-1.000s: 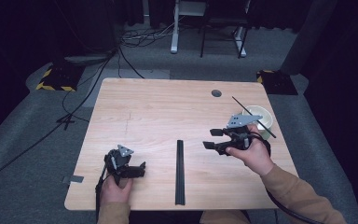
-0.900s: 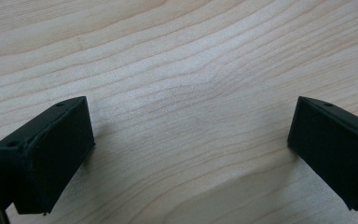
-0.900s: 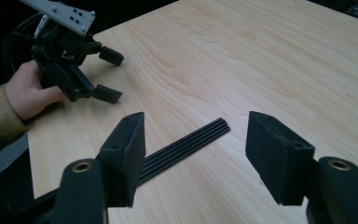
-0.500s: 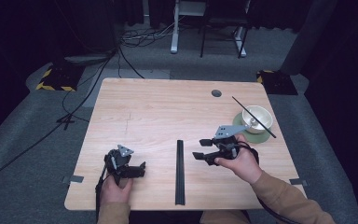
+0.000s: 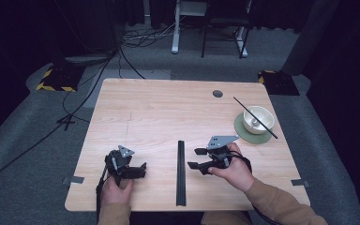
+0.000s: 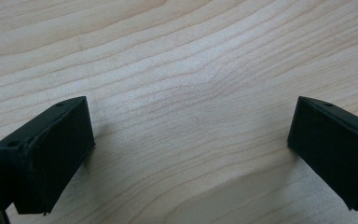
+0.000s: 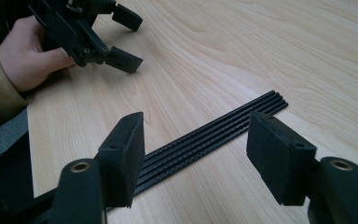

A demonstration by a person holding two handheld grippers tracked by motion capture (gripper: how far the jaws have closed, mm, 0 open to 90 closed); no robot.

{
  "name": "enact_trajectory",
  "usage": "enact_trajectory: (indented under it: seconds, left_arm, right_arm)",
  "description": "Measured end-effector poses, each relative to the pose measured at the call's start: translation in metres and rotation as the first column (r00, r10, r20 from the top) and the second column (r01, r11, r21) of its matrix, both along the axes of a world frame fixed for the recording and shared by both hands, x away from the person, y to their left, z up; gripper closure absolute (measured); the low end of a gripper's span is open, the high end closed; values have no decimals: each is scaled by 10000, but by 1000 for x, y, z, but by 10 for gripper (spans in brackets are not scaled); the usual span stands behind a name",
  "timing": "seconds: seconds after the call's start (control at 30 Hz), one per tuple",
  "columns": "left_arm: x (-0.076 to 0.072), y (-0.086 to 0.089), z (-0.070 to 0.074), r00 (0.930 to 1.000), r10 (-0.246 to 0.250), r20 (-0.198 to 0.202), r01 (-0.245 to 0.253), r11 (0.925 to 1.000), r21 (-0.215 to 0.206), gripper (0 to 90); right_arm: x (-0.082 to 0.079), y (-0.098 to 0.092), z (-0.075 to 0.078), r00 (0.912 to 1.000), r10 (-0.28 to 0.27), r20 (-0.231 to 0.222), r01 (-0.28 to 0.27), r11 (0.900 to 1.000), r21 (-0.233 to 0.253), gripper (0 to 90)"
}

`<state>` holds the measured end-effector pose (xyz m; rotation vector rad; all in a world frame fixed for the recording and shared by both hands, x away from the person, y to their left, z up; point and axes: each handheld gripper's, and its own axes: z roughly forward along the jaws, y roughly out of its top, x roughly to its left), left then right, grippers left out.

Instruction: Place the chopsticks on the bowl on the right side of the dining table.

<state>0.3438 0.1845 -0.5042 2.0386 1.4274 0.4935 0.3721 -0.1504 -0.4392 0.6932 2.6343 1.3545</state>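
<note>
A: From above, where are you working?
B: My right gripper [image 5: 193, 158] is hovering just right of the black strip [image 5: 181, 173] lying on the surface [image 5: 159, 112]; my left gripper [image 5: 140, 168] is resting well left of it.
A: And your left gripper view?
B: Fingers [image 6: 46, 154] are spread wide over bare wood, grasping nothing.
A: Your right gripper view?
B: Fingers [image 7: 121, 158] are released, framing the strip [image 7: 214, 135] without touching it.

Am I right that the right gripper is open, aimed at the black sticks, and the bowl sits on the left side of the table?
Not quite: the bowl sits on the table's right side, per the high view. The right gripper is open, aimed at the black sticks.
</note>
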Motion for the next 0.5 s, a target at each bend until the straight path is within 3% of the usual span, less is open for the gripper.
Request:
enact_trajectory:
  seconds: [0.27,0.5]
  left_arm:
    - [0,0,0,10000,0,-1,0,10000,-3,5]
    - [0,0,0,10000,0,-2,0,10000,-1,5]
  right_arm:
    - [-7,8,-21,9998,70,163,-68,9999,-143,415]
    - [-14,14,-37,9999,-23,112,26,9996,-274,385]
